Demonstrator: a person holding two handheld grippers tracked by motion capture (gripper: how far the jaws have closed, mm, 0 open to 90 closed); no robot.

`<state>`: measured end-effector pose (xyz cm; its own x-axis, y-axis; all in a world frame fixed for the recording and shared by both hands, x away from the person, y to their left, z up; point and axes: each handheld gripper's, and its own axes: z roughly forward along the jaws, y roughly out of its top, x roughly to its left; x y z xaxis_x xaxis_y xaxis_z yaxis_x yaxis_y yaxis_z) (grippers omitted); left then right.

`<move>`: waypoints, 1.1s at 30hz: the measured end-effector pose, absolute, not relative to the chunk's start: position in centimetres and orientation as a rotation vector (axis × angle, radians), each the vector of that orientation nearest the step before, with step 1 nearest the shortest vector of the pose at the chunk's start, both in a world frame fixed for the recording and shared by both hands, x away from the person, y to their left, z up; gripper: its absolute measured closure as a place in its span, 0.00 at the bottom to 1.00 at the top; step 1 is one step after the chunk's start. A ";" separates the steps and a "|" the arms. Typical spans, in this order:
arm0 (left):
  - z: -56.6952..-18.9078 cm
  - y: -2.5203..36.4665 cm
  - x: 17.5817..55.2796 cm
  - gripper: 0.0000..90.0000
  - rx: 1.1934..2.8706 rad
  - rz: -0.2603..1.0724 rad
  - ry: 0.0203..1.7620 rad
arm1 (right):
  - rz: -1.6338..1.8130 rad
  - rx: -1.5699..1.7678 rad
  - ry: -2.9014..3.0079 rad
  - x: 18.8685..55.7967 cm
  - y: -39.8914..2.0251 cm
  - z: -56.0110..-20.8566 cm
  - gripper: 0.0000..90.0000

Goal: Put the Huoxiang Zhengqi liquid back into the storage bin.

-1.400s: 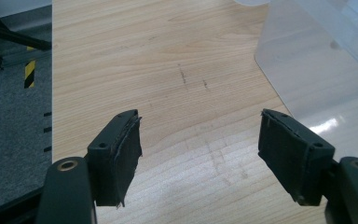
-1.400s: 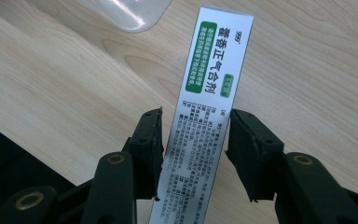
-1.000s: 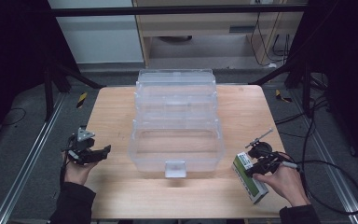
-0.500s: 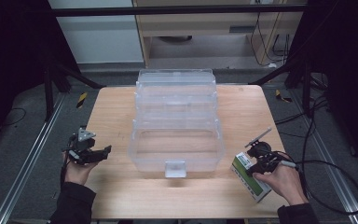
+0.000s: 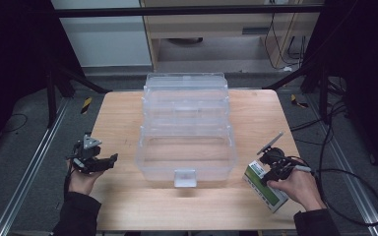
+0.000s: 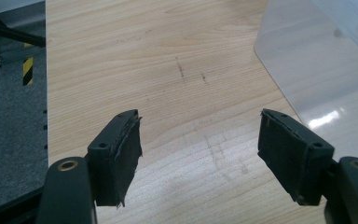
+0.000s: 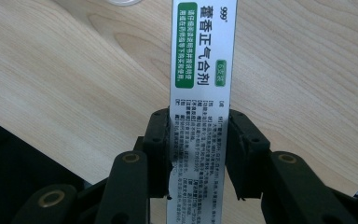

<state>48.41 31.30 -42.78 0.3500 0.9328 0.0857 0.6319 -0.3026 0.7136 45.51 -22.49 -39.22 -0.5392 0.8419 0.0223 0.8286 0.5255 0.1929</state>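
A white and green medicine box lies flat on the wooden table near its front right corner. My right gripper is over it, and in the right gripper view both pads press on the long sides of the box. The jaws of this gripper have just been closing on the box. My left gripper is held level at the table's left edge. Its jaws stand wide open over bare wood with nothing between them.
A large clear plastic storage bin with stepped tiers and a front latch stands in the middle of the table. Its clear corner is just right of the left gripper. Cables lie on the floor at the right.
The right gripper's jaws have narrowed onto the medicine box. Both hands stay where they were, and the box has not shifted.
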 end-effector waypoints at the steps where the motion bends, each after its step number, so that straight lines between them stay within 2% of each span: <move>1: -42.8 31.3 48.4 0.32 2.037 0.674 1.358 | 0.273 1.474 2.676 45.5 -22.4 -39.2 0.71; 11: -42.8 31.4 48.5 0.32 2.039 0.670 1.362 | 0.298 1.460 2.670 45.4 -22.5 -38.9 0.72; 33: -43.5 31.4 48.7 0.32 2.051 0.662 1.379 | 0.504 1.369 2.491 45.7 -23.0 -33.4 0.72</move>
